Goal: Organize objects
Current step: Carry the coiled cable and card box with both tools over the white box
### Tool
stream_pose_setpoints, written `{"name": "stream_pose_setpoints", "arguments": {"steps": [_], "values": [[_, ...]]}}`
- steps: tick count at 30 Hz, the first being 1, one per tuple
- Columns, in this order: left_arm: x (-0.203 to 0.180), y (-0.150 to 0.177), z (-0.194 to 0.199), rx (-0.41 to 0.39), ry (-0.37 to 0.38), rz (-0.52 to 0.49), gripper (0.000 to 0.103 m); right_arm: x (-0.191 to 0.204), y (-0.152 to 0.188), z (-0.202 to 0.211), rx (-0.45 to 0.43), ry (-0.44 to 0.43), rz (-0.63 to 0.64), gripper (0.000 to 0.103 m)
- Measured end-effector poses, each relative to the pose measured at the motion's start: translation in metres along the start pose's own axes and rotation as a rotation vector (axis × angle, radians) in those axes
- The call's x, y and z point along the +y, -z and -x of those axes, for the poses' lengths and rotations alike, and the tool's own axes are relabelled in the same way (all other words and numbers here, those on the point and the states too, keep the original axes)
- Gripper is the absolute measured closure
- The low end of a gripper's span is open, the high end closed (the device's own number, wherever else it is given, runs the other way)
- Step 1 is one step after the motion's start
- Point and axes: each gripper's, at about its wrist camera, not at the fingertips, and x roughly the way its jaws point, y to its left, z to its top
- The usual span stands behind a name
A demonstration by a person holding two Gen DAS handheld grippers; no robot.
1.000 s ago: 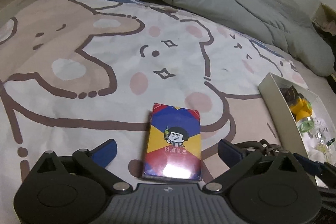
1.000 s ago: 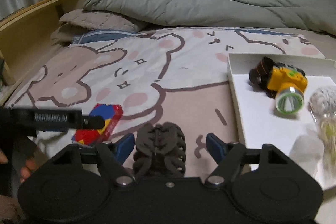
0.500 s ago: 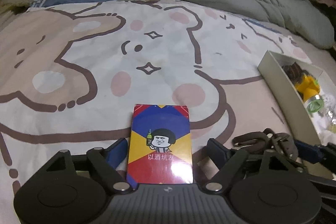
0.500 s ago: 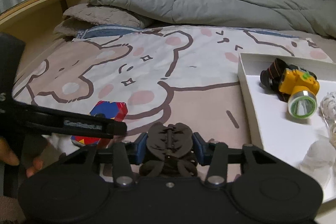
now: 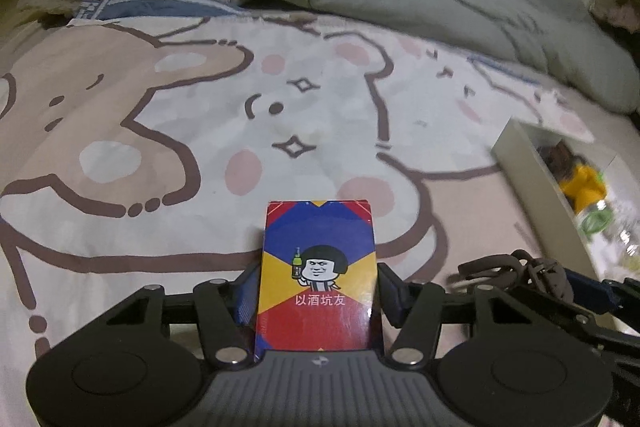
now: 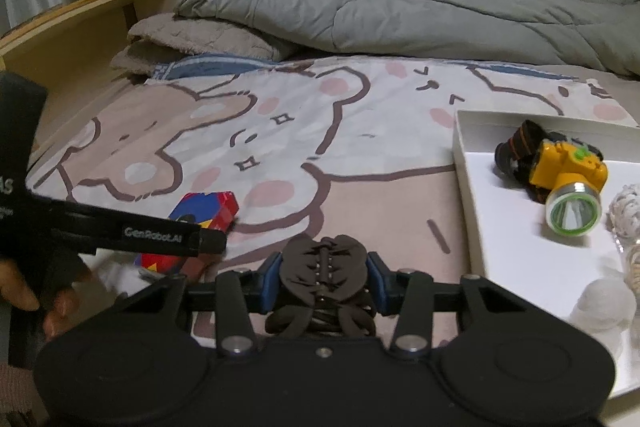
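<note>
Your left gripper [image 5: 318,291] has just been closing and now clamps the card box [image 5: 317,277] by its long sides, the box's long axis running straight ahead along the fingers, while your right gripper [image 6: 322,277] is clamped on the dark hair claw [image 6: 322,279] on the bed. The white tray [image 6: 466,187] with the yellow headlamp [image 6: 570,183] lies to the right of both, nearer your right hand. A second ago both grippers stood wide around their things; now both are pinched.
</note>
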Motion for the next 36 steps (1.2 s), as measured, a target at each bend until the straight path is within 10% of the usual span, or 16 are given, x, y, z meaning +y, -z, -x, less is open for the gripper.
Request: {"name": "stream_pose_setpoints", "arguments": {"steps": [21, 36], "values": [[-0.086, -0.038, 0.089, -0.221, 0.132, -0.007, 0.043, -0.087, -0.059, 0.104, -0.176, -0.009, -0.018, 0.058], [-0.201, -0.055, 0.085, -0.227, 0.222, -0.093, 0.043, -0.192, -0.063, 0.158, -0.257, 0.081, -0.065, 0.058]]}}
